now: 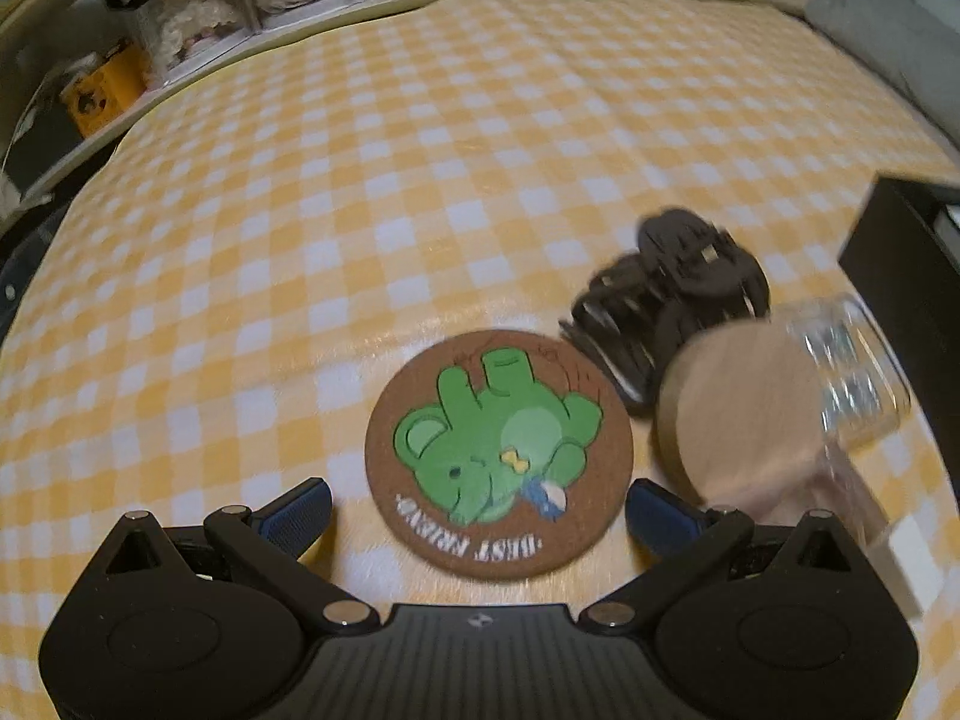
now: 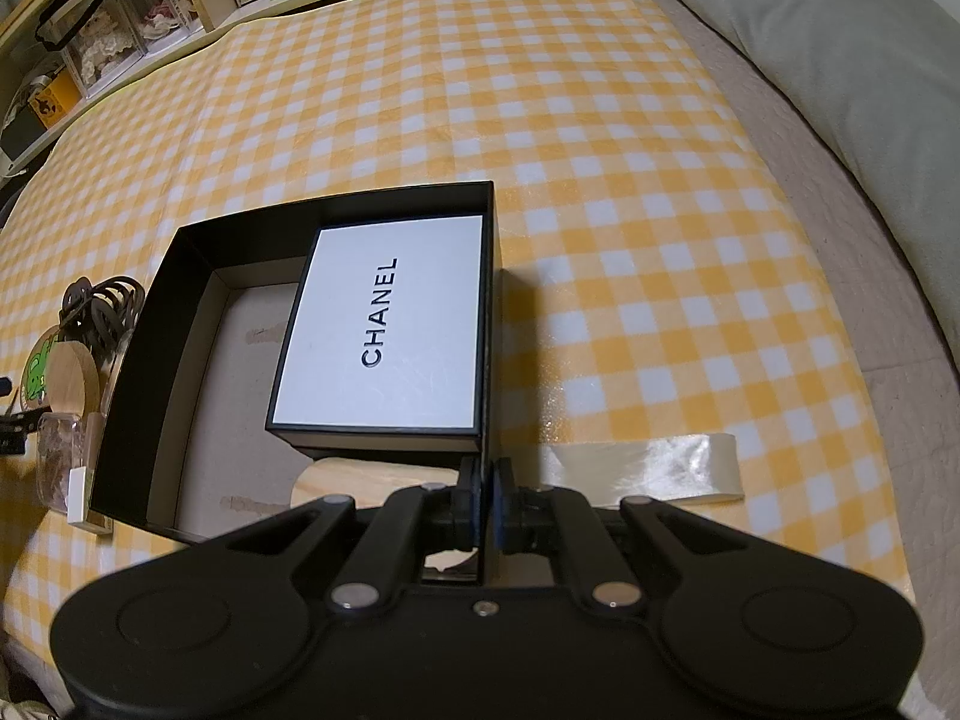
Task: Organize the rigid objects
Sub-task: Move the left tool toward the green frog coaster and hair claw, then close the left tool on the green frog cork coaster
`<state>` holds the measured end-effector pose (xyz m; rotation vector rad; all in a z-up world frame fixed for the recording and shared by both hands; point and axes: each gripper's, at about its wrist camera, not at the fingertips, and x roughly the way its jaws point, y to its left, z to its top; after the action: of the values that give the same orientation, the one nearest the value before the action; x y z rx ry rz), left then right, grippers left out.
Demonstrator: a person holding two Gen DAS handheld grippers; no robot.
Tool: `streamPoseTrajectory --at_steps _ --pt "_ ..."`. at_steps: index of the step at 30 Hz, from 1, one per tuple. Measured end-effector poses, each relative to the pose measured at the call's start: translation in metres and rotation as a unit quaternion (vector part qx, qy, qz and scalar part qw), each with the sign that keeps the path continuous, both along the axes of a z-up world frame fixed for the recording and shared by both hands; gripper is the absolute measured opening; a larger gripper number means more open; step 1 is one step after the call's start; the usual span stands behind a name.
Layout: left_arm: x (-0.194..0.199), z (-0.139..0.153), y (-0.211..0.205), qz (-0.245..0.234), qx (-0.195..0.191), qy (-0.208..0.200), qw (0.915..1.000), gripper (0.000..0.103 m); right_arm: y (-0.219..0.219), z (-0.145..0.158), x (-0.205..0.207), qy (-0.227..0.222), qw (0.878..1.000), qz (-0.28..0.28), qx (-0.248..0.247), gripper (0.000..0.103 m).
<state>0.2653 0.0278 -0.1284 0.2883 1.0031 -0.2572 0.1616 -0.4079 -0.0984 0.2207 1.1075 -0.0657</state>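
Observation:
A round brown coaster (image 1: 498,456) with a green bear lies on the yellow checked cloth, straddled by the blue pads of my left gripper (image 1: 479,513), which stands open just above it. To its right lie a dark hair claw (image 1: 666,306) and a glass jar (image 1: 780,396) tipped on its side, wooden lid toward me. In the right wrist view my right gripper (image 2: 485,498) is shut on the near right wall of the open black box (image 2: 144,360). Inside the box sits a smaller white-topped box (image 2: 384,324). The coaster (image 2: 37,375), claw (image 2: 102,309) and jar (image 2: 66,420) lie left of the box.
A strip of clear tape (image 2: 648,465) holds the cloth down right of the box. A grey pillow (image 2: 840,78) lies at the far right. Shelves with clear storage boxes (image 1: 198,18) line the far edge. A small white and wooden piece (image 2: 81,495) rests by the box's near left corner.

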Motion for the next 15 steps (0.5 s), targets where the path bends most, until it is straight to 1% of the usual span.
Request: streamPoseTrajectory --at_steps 2,4,10,13,14,15 --pt "0.006 -0.002 0.003 0.014 -0.017 0.005 0.9997 0.103 0.000 0.000 0.000 0.000 1.000 0.000 0.000 0.005" --pt "0.008 -0.003 0.006 0.021 -0.026 -0.001 0.9995 0.103 0.000 0.000 0.000 0.000 1.000 0.000 0.000 0.005" --pt "0.009 -0.004 0.008 0.019 -0.031 -0.024 0.9991 0.103 0.001 -0.001 0.001 0.001 1.000 0.003 -0.003 0.005" --pt "0.016 -0.006 0.002 0.014 -0.029 -0.031 0.9990 0.103 0.002 -0.001 0.002 0.002 1.000 0.004 -0.005 0.005" --pt "0.017 -0.005 0.002 0.015 -0.031 -0.028 0.9990 0.102 0.002 -0.001 0.001 0.002 1.000 0.003 -0.004 0.005" --pt "0.020 -0.006 0.001 0.018 -0.031 -0.025 0.9990 0.099 0.002 -0.001 0.001 0.001 1.000 0.003 -0.003 0.005"
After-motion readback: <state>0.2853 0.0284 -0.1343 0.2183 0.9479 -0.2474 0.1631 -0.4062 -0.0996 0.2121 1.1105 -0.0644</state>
